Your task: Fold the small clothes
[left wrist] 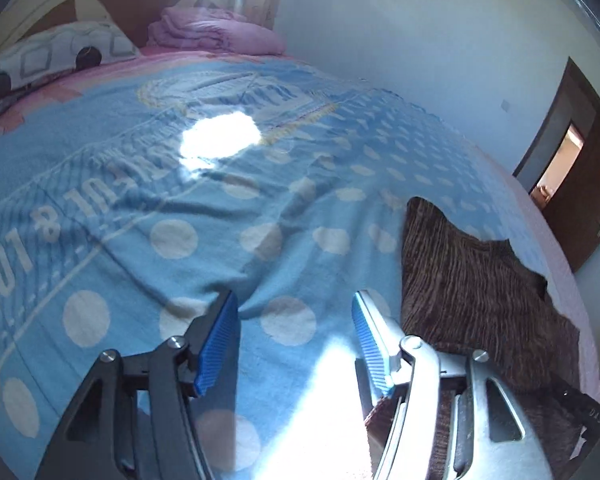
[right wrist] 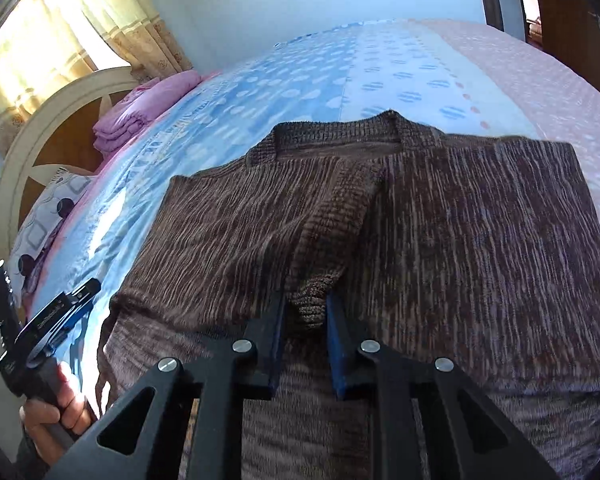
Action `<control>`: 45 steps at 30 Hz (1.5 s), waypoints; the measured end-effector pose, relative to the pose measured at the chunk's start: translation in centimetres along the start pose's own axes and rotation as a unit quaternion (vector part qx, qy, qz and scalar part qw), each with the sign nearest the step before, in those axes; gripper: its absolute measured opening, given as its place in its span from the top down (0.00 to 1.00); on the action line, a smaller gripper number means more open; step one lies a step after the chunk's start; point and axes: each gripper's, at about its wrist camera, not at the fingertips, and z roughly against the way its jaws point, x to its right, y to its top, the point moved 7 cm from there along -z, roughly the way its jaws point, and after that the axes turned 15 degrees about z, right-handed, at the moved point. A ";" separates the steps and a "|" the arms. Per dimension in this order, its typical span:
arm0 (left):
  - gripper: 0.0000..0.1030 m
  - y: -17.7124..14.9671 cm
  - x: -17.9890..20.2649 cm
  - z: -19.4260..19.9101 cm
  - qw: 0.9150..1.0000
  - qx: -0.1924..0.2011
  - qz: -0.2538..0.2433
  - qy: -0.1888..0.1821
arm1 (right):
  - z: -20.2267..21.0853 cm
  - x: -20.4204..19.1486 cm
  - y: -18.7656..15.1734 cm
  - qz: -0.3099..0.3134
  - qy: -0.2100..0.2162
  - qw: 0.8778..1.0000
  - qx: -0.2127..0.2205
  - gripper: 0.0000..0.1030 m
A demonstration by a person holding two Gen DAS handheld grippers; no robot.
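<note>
A brown knitted sweater (right wrist: 440,216) lies flat on the blue polka-dot blanket (left wrist: 204,216), neckline away from me, one sleeve folded across its front. My right gripper (right wrist: 307,304) is shut on the ribbed cuff of that sleeve (right wrist: 312,304), low over the sweater's middle. My left gripper (left wrist: 294,300) is open and empty above the blanket, just left of the sweater's edge (left wrist: 460,280). It also shows at the lower left of the right wrist view (right wrist: 56,320), held by a hand.
A folded pink quilt (left wrist: 216,32) and a patterned pillow (left wrist: 52,52) lie at the headboard. A curtained window (right wrist: 60,32) is behind the bed. A dark door (left wrist: 572,168) stands open at the right. Pink bedding (right wrist: 540,80) borders the far side.
</note>
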 end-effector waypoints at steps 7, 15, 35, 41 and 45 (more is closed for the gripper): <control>0.23 1.1 6.2 0.3 0.997 0.009 -0.064 -0.035 | 3.6 1.8 1.8 0.003 -0.033 0.999 0.032 0.80; 0.21 -2.6 6.2 -4.2 0.991 -0.037 -0.125 0.043 | -2.2 2.7 5.4 0.000 -0.031 0.999 -0.010 0.78; 0.14 -1.6 4.8 -4.6 0.992 -0.026 -0.091 0.087 | -1.5 -1.5 1.9 0.077 -0.048 0.996 0.011 0.91; 0.13 -1.6 4.8 -4.7 0.992 -0.024 -0.092 0.088 | 1.1 -1.4 0.5 0.084 -0.066 0.994 0.004 0.91; 0.13 -1.6 4.8 -4.7 0.991 -0.023 -0.093 0.089 | 0.7 -0.9 -1.5 0.072 -0.047 0.996 -0.005 0.88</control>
